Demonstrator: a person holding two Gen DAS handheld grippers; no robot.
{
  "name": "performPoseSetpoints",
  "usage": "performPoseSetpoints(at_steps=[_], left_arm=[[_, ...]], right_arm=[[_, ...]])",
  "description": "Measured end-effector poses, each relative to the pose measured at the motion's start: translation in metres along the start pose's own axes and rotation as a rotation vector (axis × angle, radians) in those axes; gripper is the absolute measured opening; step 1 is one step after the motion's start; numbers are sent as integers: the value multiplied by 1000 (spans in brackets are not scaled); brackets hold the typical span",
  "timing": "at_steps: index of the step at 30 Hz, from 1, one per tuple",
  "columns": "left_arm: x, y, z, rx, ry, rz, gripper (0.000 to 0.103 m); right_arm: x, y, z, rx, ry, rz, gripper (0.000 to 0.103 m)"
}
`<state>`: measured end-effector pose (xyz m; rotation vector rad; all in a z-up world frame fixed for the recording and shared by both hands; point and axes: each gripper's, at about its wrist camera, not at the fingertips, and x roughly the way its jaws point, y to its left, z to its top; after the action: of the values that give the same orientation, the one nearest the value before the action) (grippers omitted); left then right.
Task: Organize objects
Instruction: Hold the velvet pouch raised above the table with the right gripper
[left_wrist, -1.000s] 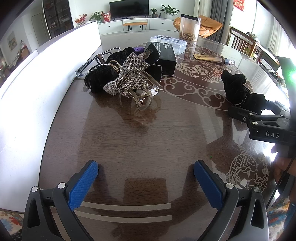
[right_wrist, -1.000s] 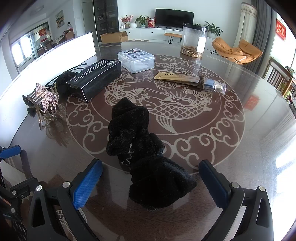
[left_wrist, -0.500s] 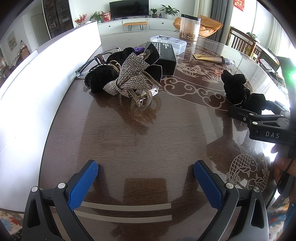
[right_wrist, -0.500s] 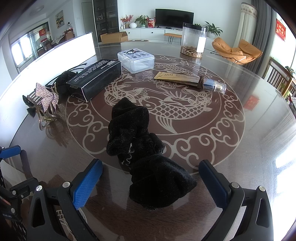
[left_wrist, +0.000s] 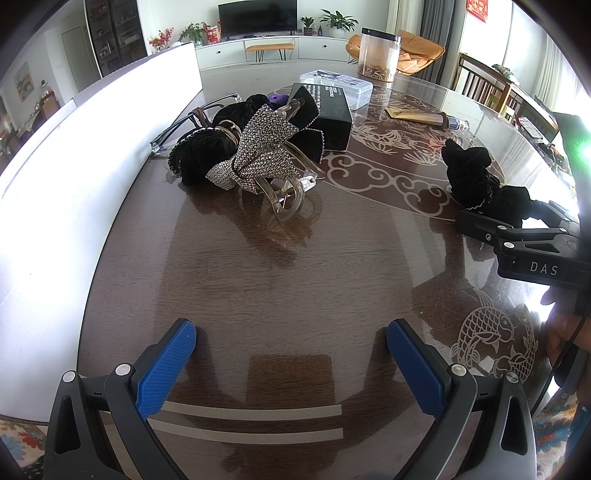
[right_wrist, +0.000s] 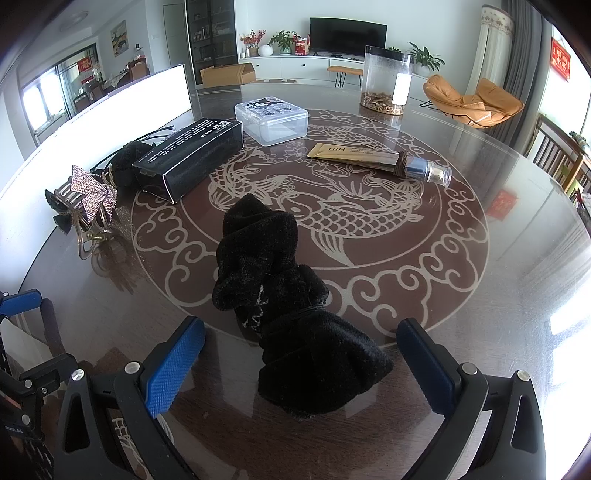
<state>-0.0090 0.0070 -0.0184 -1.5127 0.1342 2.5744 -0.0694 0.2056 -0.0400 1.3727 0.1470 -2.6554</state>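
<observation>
A black plush scrunchie bundle (right_wrist: 291, 302) lies on the tabletop (right_wrist: 480, 295), its near end between the spread fingers of the right gripper (right_wrist: 301, 363); neither blue pad is seen touching it. Landmark for the remaining items: the black box (right_wrist: 192, 158).

The black box lies on its side beyond and left of the scrunchie bundle, well apart from it. A clear plastic case (right_wrist: 272, 120) sits just beyond the box, near its far end. Right of the box, well apart, a gold tube with a clear cap (right_wrist: 380, 159) lies flat. A tall clear canister (right_wrist: 384, 83) stands beyond the case. On the near left side of the box, a heap of hair accessories rests close against it: a rhinestone bow clip (left_wrist: 255, 153), black scrunchies (left_wrist: 207, 151) and a clear claw clip (left_wrist: 286, 194).

The left gripper (left_wrist: 291, 363) hovers over bare tabletop in front of that heap, fingers spread, holding nothing. A white panel (left_wrist: 74, 147) stands along the tabletop's left side.
</observation>
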Motion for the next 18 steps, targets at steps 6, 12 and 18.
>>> performPoseSetpoints(at_steps=[6,12,18], left_arm=[[0,0,0,0,0,0,103],[0,0,0,0,0,0,103],[-1,0,0,0,0,0,103]], right_arm=[[0,0,0,0,0,0,103],[0,0,0,0,-1,0,103],[0,0,0,0,-1,0,103]])
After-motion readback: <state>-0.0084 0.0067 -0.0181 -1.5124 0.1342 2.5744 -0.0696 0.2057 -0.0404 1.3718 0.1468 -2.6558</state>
